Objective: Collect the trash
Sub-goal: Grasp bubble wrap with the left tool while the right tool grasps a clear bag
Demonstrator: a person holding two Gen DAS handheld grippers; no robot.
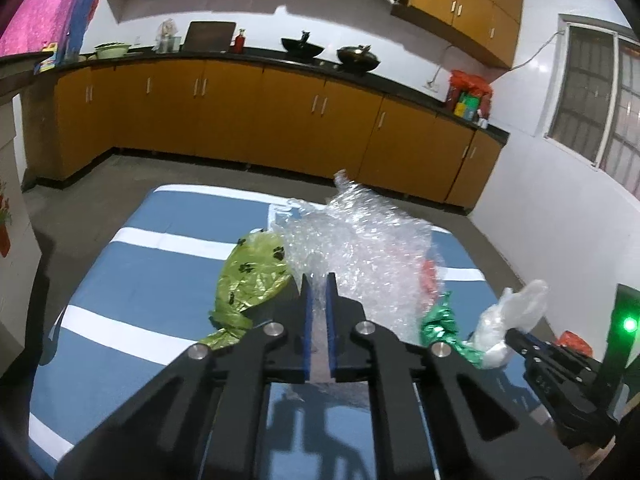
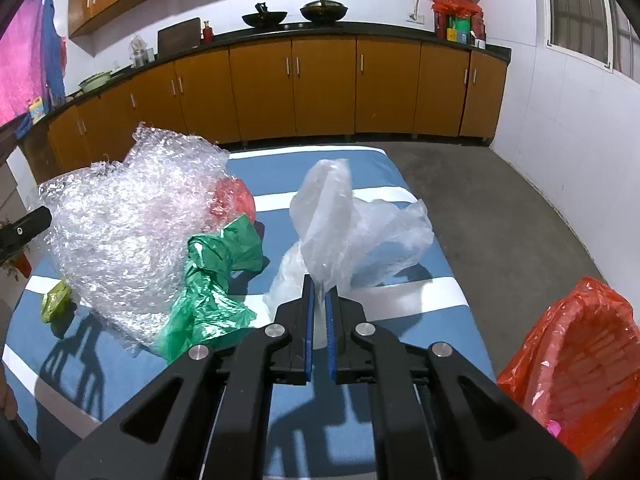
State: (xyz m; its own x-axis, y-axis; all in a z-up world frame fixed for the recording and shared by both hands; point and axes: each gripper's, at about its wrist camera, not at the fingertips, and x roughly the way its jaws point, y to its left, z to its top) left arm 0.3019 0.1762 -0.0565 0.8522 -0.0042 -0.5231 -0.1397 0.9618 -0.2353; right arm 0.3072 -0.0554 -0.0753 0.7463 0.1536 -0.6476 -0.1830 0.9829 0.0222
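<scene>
My left gripper [image 1: 319, 280] is shut on a big sheet of clear bubble wrap [image 1: 360, 240], also in the right wrist view [image 2: 128, 216], lifted over the blue striped table [image 1: 140, 264]. My right gripper [image 2: 319, 282] is shut on a clear plastic bag [image 2: 340, 220], which also shows in the left wrist view [image 1: 508, 320]. A green plastic bag [image 2: 212, 280], a red bag [image 2: 234, 200] and an olive paw-print bag [image 1: 252, 276] lie on the table. A basket lined with a red bag [image 2: 576, 360] stands beside the table at the right.
The table's far and right edges [image 2: 440, 240] drop to a grey concrete floor [image 2: 500, 208]. Orange kitchen cabinets [image 2: 320, 88] with woks on the counter line the far wall. A window [image 1: 600, 92] is on the right wall.
</scene>
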